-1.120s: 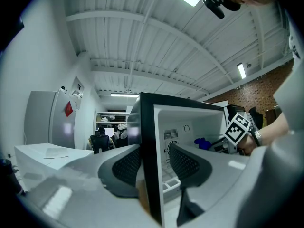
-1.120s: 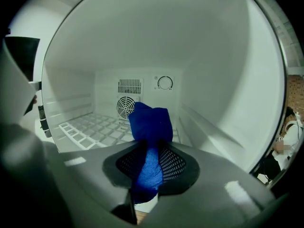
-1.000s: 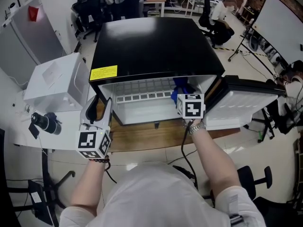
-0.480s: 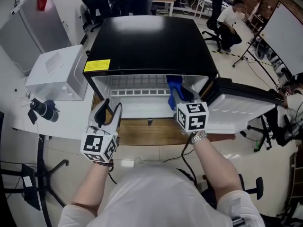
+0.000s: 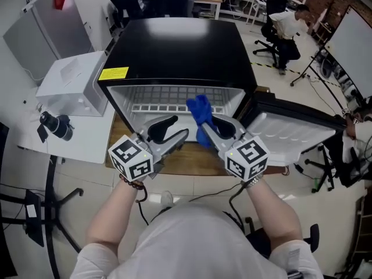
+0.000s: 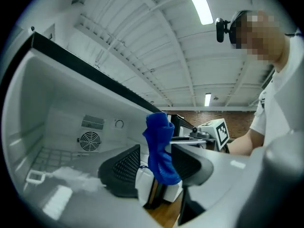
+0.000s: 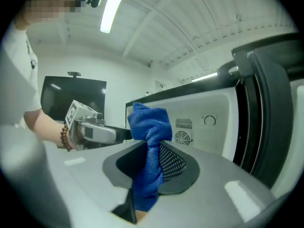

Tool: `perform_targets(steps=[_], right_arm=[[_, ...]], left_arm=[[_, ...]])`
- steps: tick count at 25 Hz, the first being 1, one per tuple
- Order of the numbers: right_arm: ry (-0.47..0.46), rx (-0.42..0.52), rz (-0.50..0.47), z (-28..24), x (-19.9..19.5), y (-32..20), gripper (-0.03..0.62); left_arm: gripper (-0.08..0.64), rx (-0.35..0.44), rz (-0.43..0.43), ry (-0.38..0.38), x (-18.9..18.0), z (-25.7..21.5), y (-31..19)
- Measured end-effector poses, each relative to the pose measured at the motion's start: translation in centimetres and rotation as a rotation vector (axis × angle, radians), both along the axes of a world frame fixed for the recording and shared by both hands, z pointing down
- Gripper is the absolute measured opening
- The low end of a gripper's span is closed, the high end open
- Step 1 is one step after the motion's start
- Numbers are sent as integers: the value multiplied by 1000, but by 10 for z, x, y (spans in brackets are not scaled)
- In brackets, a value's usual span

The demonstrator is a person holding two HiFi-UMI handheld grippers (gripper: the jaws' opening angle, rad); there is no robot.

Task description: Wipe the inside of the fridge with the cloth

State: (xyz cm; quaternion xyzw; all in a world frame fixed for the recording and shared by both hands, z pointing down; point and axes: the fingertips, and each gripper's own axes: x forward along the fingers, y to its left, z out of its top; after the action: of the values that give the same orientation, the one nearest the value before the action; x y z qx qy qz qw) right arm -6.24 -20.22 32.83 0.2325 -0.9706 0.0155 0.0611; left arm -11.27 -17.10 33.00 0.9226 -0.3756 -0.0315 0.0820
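Note:
The black mini fridge (image 5: 180, 45) stands with its door (image 5: 296, 132) swung out to the right, showing the white inside and a wire shelf (image 5: 168, 97). My right gripper (image 5: 210, 128) is shut on a blue cloth (image 5: 200, 115) just in front of the opening; in the right gripper view the cloth (image 7: 149, 146) bunches up between the pads (image 7: 176, 167). My left gripper (image 5: 177, 133) points at it from the left. Its jaws have just been opening. The cloth (image 6: 160, 148) hangs in line with their gap, and the pads (image 6: 122, 169) are not pressing on it.
A wooden board (image 5: 186, 163) lies under the fridge front. At the left, a white box (image 5: 70, 89) and a black device (image 5: 55, 125) sit on a white table. People sit on office chairs (image 5: 279, 22) behind the fridge. A fan grille (image 7: 182, 137) is on the fridge's back wall.
The right gripper has drawn the cloth out of the fridge and lifted it. The left gripper has swung right toward the cloth, and its jaws stand wider.

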Motion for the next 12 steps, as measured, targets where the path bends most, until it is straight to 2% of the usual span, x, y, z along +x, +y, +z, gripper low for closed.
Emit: perform_targets(steps=[7,12], right_arm=[[-63,-23,-272,-16,11,42,80],[-78,-53,-404,-21,20,61,79]], left_arm=[[244,-9,246,47,37,-6,11],[253,13,382,53,65,-14,25]])
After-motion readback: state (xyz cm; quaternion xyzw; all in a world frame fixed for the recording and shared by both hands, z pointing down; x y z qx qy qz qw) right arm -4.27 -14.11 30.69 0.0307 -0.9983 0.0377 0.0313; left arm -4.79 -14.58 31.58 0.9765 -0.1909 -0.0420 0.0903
